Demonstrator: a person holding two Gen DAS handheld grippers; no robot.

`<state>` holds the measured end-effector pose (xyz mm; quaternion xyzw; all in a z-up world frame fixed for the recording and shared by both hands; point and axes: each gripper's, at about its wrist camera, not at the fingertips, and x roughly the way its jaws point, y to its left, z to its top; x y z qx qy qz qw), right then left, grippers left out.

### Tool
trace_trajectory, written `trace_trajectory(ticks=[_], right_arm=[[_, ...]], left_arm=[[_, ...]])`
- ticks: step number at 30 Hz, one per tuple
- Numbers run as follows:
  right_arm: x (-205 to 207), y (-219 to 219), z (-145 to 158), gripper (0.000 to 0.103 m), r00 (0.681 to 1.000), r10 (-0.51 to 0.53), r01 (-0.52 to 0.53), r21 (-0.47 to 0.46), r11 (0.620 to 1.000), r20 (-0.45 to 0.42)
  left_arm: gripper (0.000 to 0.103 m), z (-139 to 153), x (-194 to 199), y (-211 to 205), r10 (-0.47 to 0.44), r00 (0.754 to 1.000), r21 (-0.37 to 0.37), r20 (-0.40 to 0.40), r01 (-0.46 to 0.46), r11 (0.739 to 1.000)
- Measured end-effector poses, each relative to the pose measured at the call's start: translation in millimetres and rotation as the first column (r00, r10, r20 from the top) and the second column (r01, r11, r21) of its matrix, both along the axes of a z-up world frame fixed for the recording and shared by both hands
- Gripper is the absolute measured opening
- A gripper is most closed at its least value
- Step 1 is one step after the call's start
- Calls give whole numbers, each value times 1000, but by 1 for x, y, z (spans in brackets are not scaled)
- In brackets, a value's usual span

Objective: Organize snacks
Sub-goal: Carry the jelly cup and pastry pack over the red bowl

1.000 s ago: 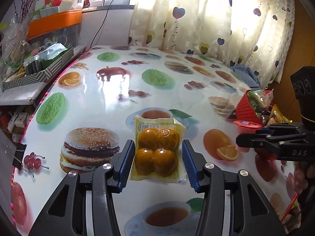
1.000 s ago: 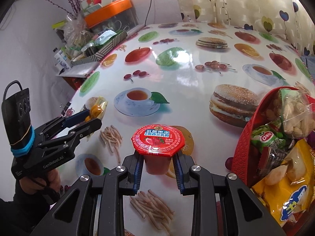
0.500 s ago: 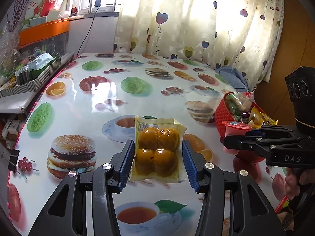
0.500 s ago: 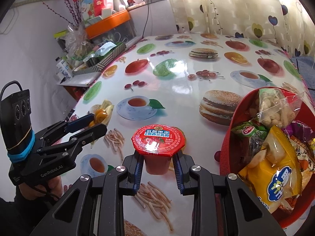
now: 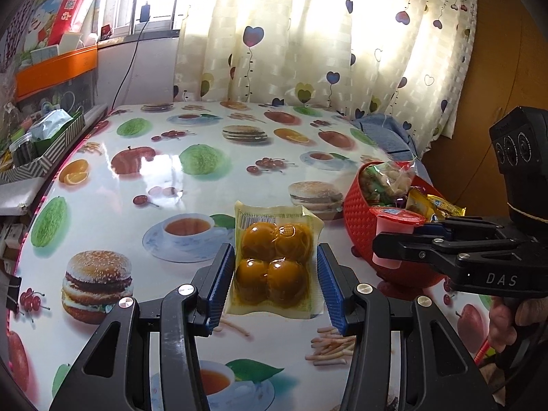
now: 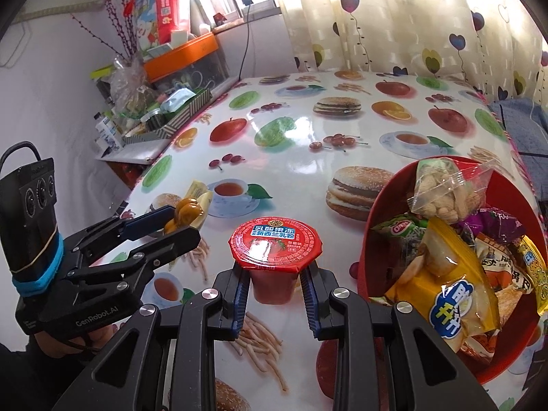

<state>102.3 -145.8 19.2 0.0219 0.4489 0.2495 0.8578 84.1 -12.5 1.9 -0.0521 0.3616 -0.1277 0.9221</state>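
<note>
My left gripper [image 5: 274, 274] is shut on a clear yellow packet of four brown balls [image 5: 274, 263] and holds it above the table. It also shows in the right wrist view [image 6: 178, 221], at the left, with the packet [image 6: 188, 209] in it. My right gripper [image 6: 275, 287] is shut on a jelly cup with a red lid [image 6: 275, 246], held just left of the red basket [image 6: 380, 202]. In the left wrist view the cup [image 5: 395, 226] hangs in front of the basket [image 5: 359, 219], which is full of snack bags.
The table [image 5: 205, 185] has a glossy cloth printed with food pictures. A striped tray of clutter [image 5: 44, 150] and an orange shelf [image 5: 54, 72] stand at the left edge. A curtain [image 5: 308, 51] hangs behind. A blue cloth [image 5: 383, 133] lies at the far right.
Both grippers have risen and moved nearer the red basket, each keeping its snack. The basket looms larger in both views.
</note>
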Motion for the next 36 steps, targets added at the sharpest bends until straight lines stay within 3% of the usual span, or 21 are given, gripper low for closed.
trace_trajectory(ticks=[25,36], right_arm=[[-6,-49,25,26,992,-110,109,19,994,57],[-10,-117,35,26,962,-260,260,14,966,79]], left_arm=[[50,21,13,-54,-120,992,0,47,120,993],[50,31,21,-86,-199,977,2,71,199,980]])
